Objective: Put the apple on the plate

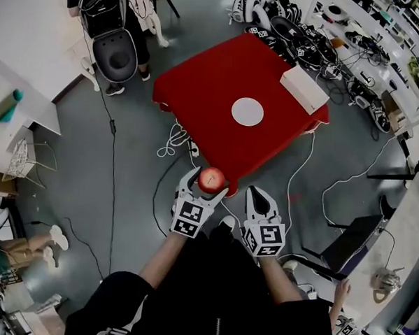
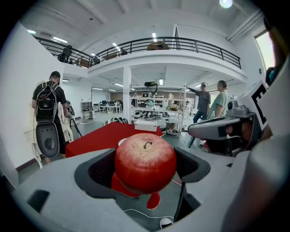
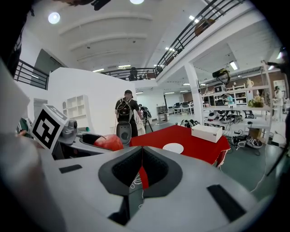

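Observation:
A red apple (image 1: 211, 179) is clamped between the jaws of my left gripper (image 1: 203, 186), held in the air over the floor just short of the near corner of the red table (image 1: 200, 86). In the left gripper view the apple (image 2: 145, 162) fills the jaws, stem up. The white plate (image 1: 247, 111) lies near the middle of the tablecloth, well ahead. My right gripper (image 1: 259, 197) hangs beside the left one, shut with nothing between its tips. From the right gripper view the apple (image 3: 108, 142) shows at left and the plate (image 3: 173, 147) ahead.
A white box (image 1: 304, 89) sits on the table's right side. Cables (image 1: 172, 139) trail on the floor by the near-left table edge. A person with a backpack (image 1: 109, 11) stands beyond the table's left. Benches with equipment (image 1: 355, 52) line the right.

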The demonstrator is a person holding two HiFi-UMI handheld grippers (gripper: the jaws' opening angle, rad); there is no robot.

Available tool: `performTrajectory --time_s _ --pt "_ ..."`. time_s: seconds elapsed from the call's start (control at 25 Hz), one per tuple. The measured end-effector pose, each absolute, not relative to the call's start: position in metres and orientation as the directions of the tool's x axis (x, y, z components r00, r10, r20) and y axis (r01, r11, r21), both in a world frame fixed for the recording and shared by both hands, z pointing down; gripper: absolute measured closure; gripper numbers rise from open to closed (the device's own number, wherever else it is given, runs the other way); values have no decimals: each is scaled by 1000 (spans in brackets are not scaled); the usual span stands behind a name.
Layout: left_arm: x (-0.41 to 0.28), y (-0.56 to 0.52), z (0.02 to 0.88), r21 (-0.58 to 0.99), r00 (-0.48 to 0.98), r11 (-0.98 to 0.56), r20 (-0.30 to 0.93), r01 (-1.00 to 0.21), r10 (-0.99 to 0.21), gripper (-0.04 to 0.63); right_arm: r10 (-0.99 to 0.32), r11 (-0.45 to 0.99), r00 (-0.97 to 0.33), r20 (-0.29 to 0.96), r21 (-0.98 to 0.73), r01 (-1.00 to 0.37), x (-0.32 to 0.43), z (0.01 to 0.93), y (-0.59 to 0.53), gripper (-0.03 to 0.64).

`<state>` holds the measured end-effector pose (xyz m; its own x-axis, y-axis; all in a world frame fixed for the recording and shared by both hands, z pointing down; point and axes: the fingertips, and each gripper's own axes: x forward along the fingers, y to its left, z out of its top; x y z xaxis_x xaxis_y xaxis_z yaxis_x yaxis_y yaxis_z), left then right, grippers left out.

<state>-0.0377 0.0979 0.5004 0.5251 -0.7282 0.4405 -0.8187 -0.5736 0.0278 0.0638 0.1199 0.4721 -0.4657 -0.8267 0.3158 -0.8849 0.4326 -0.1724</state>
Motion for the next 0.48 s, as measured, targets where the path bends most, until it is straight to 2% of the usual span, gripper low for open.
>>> performTrajectory --time_s 0.48 --pt "-20 78 505 14 513 -573 462 -820 -723 189 -829 422 -465 312 -199 -885 86 478 99 604"
